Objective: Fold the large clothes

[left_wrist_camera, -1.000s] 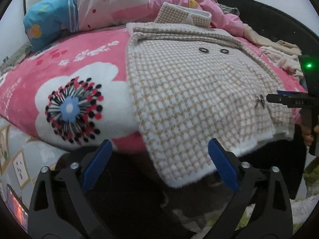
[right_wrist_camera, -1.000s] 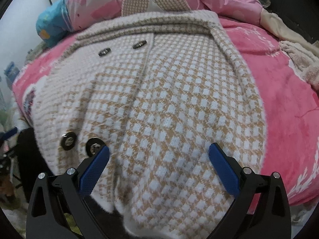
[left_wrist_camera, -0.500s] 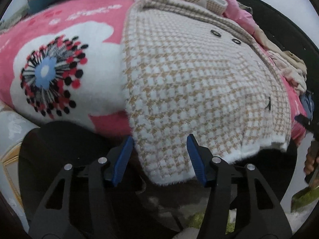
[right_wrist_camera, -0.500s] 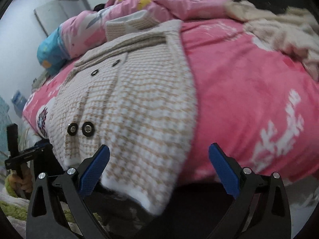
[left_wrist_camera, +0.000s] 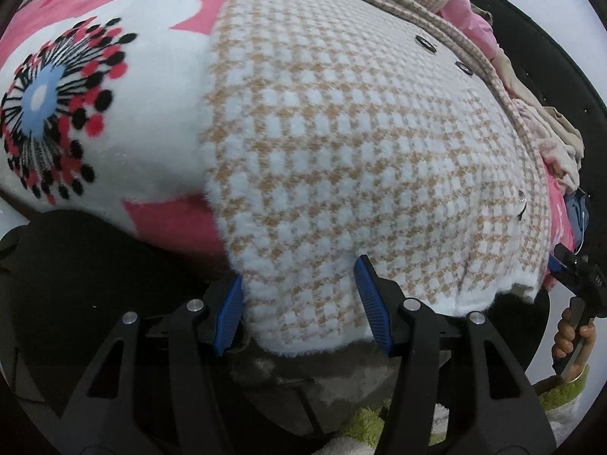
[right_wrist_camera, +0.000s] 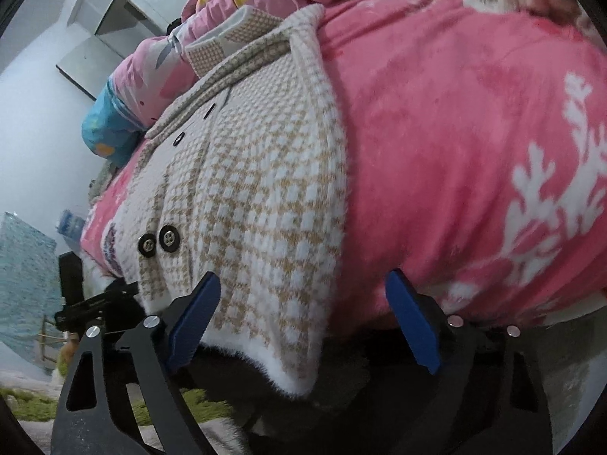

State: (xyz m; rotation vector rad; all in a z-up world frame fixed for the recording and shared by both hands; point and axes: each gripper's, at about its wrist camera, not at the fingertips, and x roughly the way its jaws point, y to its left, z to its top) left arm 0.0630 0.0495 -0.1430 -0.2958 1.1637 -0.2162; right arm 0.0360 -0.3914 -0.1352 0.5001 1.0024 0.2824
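Note:
A beige-and-white houndstooth coat [left_wrist_camera: 341, 132] lies flat on a pink bed, its hem hanging over the near edge. My left gripper [left_wrist_camera: 299, 307] points down at the hem's left corner. Its blue pads [left_wrist_camera: 373, 303] stand half apart with the corner between them, and the fabric shows no pinch. In the right wrist view the coat [right_wrist_camera: 265, 189] shows two dark buttons [right_wrist_camera: 159, 240]. My right gripper [right_wrist_camera: 303, 324] straddles the hem's right corner, jaws wide and closing. Its right pad [right_wrist_camera: 413, 322] stands clear of the cloth.
The pink flowered blanket [right_wrist_camera: 455, 132] covers the bed. A rolled quilt and blue pillow [right_wrist_camera: 114, 121] lie at the head. Loose pale clothes [left_wrist_camera: 550, 140] are piled at the far right. A green rug [right_wrist_camera: 30, 405] lies on the floor below. A hand [left_wrist_camera: 573, 333] holds the other gripper.
The left gripper dropped toward the hem and narrowed; the corner now sits between its pads. The right gripper slid right along the hem to the corner, rolled, and narrowed slightly.

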